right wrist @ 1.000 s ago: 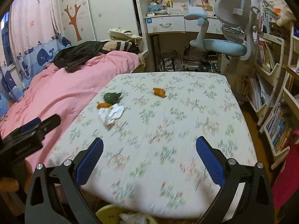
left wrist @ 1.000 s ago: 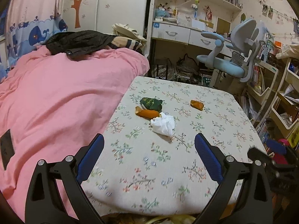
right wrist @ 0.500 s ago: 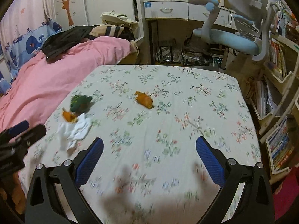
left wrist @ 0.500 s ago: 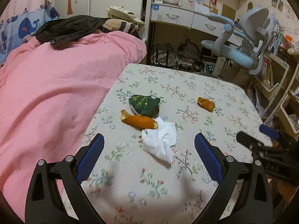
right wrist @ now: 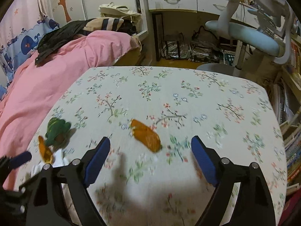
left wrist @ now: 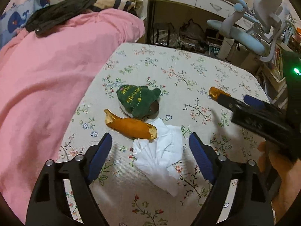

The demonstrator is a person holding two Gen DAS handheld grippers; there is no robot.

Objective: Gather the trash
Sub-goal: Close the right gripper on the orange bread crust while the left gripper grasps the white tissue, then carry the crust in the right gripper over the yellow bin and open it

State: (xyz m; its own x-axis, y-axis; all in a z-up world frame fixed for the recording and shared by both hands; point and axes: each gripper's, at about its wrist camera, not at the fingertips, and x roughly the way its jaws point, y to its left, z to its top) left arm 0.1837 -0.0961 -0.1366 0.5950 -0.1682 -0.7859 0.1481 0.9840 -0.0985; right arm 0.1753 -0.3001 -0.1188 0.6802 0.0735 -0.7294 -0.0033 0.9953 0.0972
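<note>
The left gripper [left wrist: 149, 145] is wide open and holds nothing; between its blue pads lies a crumpled white tissue [left wrist: 160, 154], soft and creased. The near end of a long orange peel [left wrist: 130, 125] touches the tissue. Just behind the peel sits a dark green wrapper [left wrist: 138, 99], puffy, with yellow print.

The right gripper [right wrist: 149, 150] is also wide open and empty. A second orange peel [right wrist: 146, 135], glossy and oblong, lies just ahead of its fingertips, with bare floral tablecloth [right wrist: 216, 113] all around it and to the right edge.

The left table edge meets a pink quilt [left wrist: 47, 71]. Beyond the far edge stand a pale blue chair [right wrist: 254, 35] and white drawers [right wrist: 173, 1].
</note>
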